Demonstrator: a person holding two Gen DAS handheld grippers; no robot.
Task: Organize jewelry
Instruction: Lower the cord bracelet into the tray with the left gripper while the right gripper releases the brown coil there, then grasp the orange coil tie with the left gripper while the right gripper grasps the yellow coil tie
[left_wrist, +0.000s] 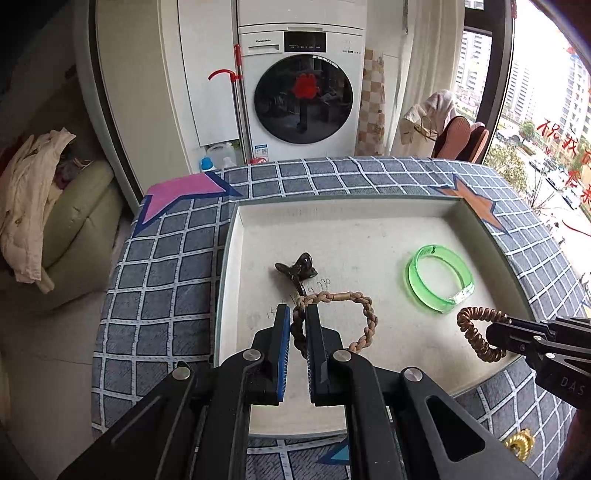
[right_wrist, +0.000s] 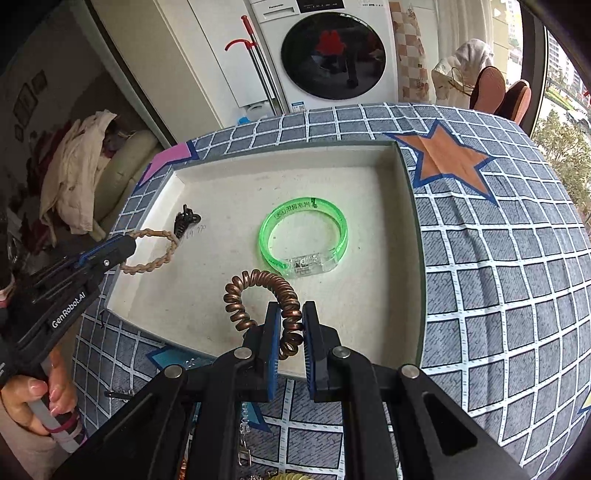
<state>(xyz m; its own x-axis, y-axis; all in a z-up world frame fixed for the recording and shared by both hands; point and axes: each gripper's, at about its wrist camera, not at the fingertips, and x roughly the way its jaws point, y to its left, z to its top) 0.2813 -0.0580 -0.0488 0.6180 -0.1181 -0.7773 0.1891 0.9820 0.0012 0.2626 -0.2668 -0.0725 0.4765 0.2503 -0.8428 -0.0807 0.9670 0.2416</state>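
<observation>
The left gripper (left_wrist: 297, 314) is clamped on a tan braided cord bracelet (left_wrist: 364, 314) over the near left part of the shallow white rectangular tray (left_wrist: 347, 206), just near of a small dark metal hair clip (left_wrist: 297, 269). The right gripper (right_wrist: 290, 321) grips a coppery brown spiral coil hair tie (right_wrist: 258, 286) at the tray's near edge. A translucent green plastic bangle (right_wrist: 304, 236) lies on the tray floor, right of centre, with the checked blue-grey tablecloth (right_wrist: 498, 277) under the tray.

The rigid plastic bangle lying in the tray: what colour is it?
Translucent bright green plastic bangle with a clear section; the right wrist view shows it best.
</observation>
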